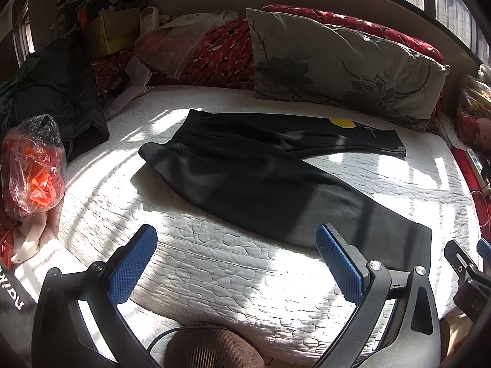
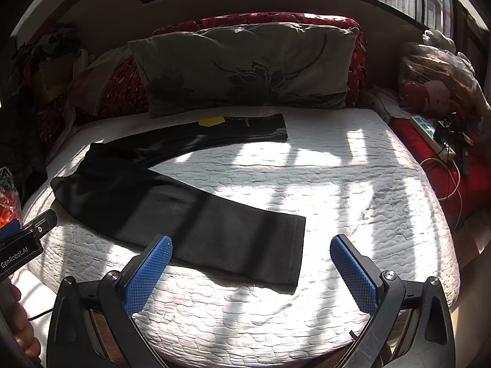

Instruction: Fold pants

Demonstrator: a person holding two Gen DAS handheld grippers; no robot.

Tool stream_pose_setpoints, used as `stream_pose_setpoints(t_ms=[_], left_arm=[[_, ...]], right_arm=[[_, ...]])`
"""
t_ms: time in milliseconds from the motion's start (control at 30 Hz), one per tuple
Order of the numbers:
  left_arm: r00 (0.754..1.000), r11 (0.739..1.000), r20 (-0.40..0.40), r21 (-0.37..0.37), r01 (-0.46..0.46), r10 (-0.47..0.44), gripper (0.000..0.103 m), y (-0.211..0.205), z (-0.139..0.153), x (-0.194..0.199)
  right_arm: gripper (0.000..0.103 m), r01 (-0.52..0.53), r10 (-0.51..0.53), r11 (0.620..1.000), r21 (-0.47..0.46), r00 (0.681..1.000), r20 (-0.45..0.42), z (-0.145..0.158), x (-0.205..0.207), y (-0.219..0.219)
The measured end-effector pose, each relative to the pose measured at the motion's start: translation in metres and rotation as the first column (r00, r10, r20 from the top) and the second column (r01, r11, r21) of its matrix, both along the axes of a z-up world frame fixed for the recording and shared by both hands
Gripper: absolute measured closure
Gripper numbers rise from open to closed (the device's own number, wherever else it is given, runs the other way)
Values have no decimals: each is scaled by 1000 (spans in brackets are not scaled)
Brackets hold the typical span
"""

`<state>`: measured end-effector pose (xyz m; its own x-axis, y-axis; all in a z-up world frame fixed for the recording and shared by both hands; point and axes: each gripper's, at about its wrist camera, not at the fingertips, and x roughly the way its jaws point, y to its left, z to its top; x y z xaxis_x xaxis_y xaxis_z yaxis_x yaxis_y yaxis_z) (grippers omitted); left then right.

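Observation:
Black pants lie flat on the white quilted mattress, legs spread in a V, waistband at the left. A yellow tag sits on the far leg. My left gripper hovers open over the mattress's front edge, its right pad beside the near leg's lower side. In the right wrist view the pants run from left to the near leg's hem. My right gripper is open, straddling that hem from just above, holding nothing. The yellow tag shows on the far leg.
A grey floral pillow and red patterned cushions line the back. An orange-filled plastic bag and dark clothes crowd the left. A power strip, cables and bagged items sit on the right. The right gripper's tip shows in the left view.

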<state>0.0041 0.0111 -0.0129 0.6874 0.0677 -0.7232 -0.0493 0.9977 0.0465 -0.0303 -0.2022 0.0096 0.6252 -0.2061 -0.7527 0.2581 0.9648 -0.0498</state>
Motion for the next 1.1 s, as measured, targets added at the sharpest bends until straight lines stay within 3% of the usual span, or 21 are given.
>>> stream_pose_setpoints(t_ms=[1100], left_arm=[[1000,1000,-17,-5,13,-13,0,-8,-4,3]], right_arm=[[0,0,1,1000,13,1000,-23,-7,2,-2]])
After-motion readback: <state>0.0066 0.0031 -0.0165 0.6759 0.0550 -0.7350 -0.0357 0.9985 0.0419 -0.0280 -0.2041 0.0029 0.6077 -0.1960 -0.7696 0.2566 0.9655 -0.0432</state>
